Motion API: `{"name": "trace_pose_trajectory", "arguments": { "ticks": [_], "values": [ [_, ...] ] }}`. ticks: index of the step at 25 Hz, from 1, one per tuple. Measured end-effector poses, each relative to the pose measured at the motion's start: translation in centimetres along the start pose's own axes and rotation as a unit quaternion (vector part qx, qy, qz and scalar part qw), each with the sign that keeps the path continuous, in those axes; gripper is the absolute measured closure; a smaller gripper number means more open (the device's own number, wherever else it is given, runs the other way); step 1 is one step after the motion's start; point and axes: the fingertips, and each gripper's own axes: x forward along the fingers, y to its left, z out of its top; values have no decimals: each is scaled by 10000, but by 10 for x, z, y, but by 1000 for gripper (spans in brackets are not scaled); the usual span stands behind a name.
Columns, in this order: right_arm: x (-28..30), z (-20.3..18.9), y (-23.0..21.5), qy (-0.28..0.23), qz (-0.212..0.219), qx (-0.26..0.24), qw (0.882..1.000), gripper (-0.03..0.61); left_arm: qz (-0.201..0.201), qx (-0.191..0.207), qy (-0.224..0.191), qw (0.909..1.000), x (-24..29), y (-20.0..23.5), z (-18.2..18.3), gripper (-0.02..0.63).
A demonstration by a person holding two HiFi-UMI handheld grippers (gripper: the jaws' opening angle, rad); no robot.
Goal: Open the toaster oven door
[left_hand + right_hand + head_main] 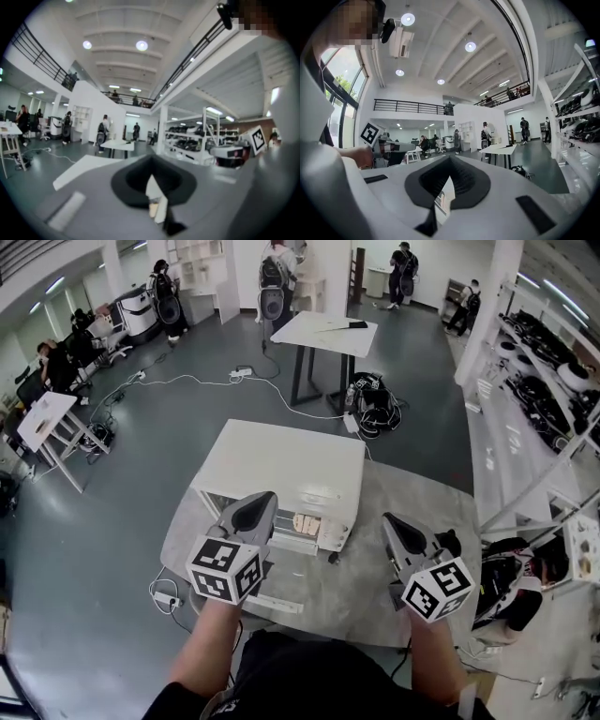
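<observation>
Your left gripper (253, 510) and right gripper (400, 527) both hover with jaws clenched on nothing. The boxy white toaster oven (281, 465) sits on the grey stone-patterned desk (417, 507), just beyond them.

Toaster oven (281, 470) on the worktop (427, 512), left gripper (251, 514) before its front, right gripper (401, 531) to its right, table (323, 332) behind, shelves (544, 381) far right

Holding left gripper (261, 502) and right gripper (392, 521) side by side, well apart, pointing roughly level toward the far side, jaws of both closed together with nothing between, forearms (208, 643) extended from the near edge.
</observation>
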Motion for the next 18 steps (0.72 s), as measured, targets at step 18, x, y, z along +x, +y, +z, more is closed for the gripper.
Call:
{"name": "trace_pose_trajectory", "arguments": {
  "ticks": [18],
  "values": [
    [-2, 7, 2, -181, -596, -337, 9975, 587, 237, 167, 113, 9995, -27, 53, -11, 607]
  ]
}}
